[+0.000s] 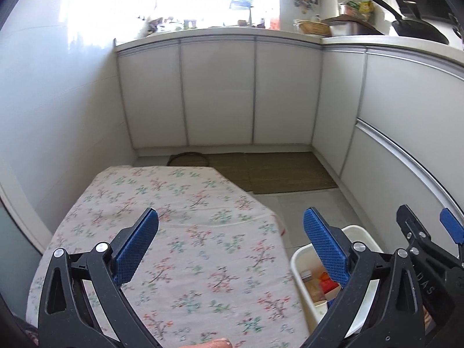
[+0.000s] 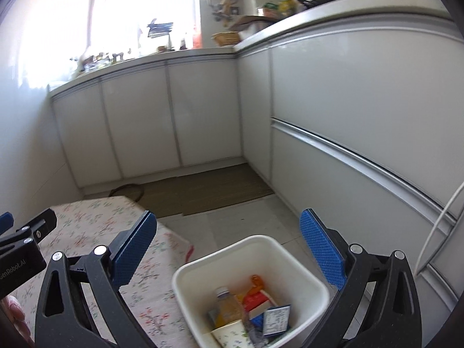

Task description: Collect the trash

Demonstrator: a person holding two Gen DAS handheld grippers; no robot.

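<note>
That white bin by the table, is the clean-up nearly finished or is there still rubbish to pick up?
It looks close to done. The white bin already holds a plastic bottle, a paper cup and some packets. Nothing is in hand: the left gripper and the right gripper are both open and empty. The floral tablecloth shows no rubbish in the visible part, so little seems left.

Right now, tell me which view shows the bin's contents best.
The right wrist view: it looks down into the open bin, showing a bottle, a cup and cartons. In the left wrist view the left tool's finger hides most of the bin.
</note>
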